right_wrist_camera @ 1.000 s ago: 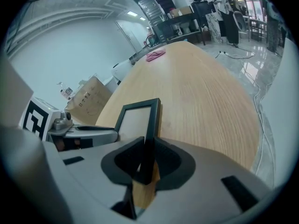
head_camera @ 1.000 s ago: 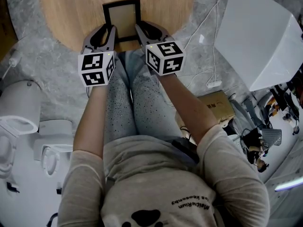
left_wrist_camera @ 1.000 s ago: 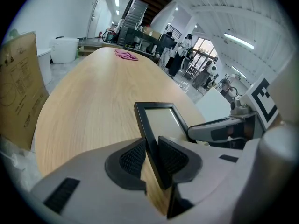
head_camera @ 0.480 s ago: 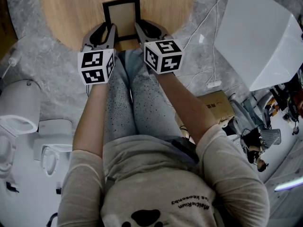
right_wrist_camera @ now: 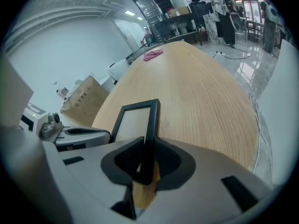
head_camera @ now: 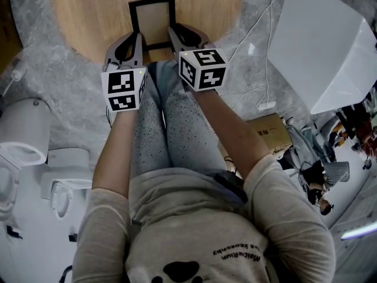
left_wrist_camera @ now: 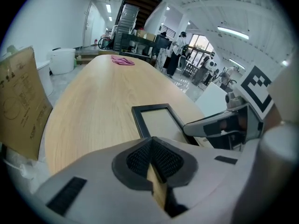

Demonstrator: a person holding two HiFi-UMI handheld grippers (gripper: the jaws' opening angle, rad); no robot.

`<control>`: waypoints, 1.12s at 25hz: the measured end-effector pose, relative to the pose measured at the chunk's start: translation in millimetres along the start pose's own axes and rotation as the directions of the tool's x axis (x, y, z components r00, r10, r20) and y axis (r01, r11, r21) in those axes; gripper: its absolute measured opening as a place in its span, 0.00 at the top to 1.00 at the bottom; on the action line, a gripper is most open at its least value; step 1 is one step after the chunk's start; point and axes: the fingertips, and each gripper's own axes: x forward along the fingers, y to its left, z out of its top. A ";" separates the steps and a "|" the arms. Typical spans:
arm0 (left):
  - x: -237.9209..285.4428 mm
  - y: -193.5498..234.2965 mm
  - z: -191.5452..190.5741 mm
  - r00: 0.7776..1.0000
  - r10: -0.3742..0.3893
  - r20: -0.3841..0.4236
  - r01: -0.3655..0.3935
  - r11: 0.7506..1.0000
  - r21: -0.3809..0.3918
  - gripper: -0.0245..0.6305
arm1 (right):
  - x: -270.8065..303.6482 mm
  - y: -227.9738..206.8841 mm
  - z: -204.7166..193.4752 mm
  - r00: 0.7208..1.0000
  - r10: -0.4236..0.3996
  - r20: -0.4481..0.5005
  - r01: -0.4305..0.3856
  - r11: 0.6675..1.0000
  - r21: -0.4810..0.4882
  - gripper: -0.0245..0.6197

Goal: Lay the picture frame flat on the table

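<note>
A long oval wooden table (left_wrist_camera: 93, 97) runs down a bright white hall, with a pink cloth (left_wrist_camera: 122, 60) lying near its far end. The floor (head_camera: 70, 81) is grey marble, and white cables (head_camera: 259, 28) and a power strip (head_camera: 266, 105) lie on it. A cardboard box (left_wrist_camera: 18, 101) stands beside the table. Strip lights (left_wrist_camera: 236, 31) run along the white ceiling and windows (left_wrist_camera: 198, 43) glow at the far end. A dark staircase (left_wrist_camera: 135, 3) rises there too, with people (left_wrist_camera: 177, 45) standing near it.
</note>
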 end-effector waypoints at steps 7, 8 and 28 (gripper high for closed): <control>2.8 -0.2 -3.7 1.000 -0.002 -0.022 0.003 1.000 0.022 0.95 | -1.2 0.0 0.8 1.000 -0.009 0.009 0.009 1.000 -0.021 0.84; 3.2 -0.4 -3.7 1.000 0.000 -0.023 0.001 1.000 0.027 0.95 | -2.5 -0.5 1.4 1.000 -0.015 0.013 0.015 1.000 -0.025 0.85; -18.9 -12.4 28.3 1.000 -0.006 0.022 0.006 1.000 0.000 0.95 | -59.8 37.4 42.0 0.994 0.027 0.104 -0.014 0.993 -0.118 0.95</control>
